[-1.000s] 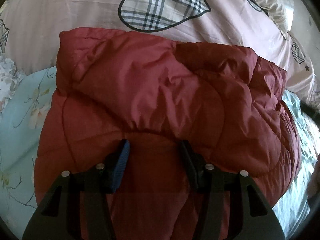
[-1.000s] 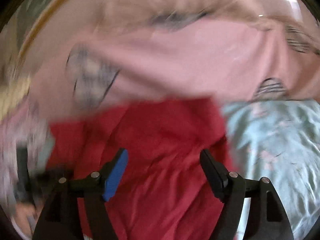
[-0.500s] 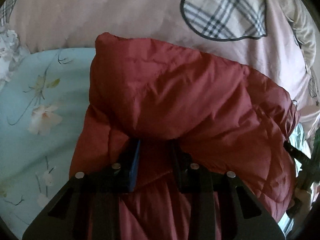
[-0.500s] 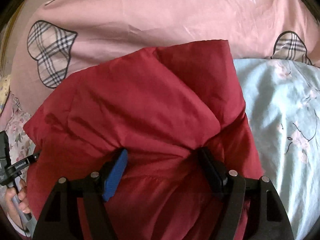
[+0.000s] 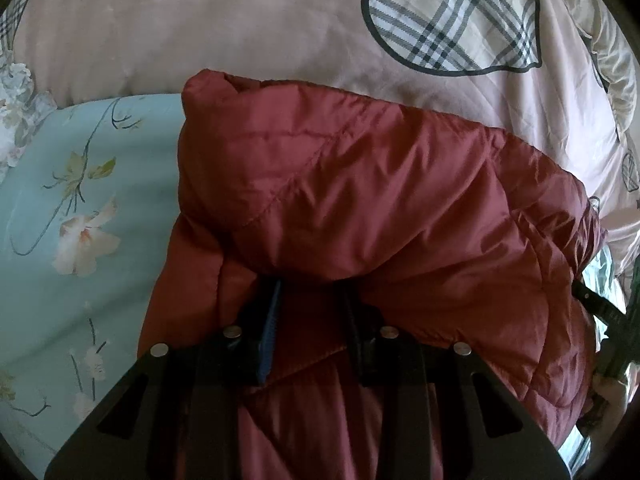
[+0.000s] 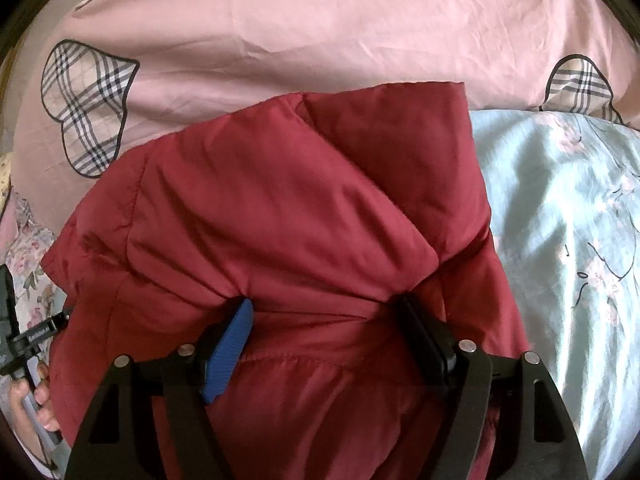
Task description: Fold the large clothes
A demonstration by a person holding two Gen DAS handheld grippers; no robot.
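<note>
Jacket [image 5: 360,200], a padded red one, is what both my grippers work on. My left gripper [image 5: 310,308] is pinched narrow on a fold of it, the fingertips buried under the puffy edge that bulges just ahead, I judge to keep that side pinned. My right gripper [image 6: 324,320] stands wide, its fingers [image 6: 234,332] pushed under the same folded-over flap with the quilting between them; whether the pads truly press I cannot tell. Beyond the tips the jacket lies doubled on a pale blue floral sheet [image 6: 560,220], which gives a soft, flat base. Farther out, a pink quilt [image 6: 320,40] with plaid hearts borders the folded garment.
</note>
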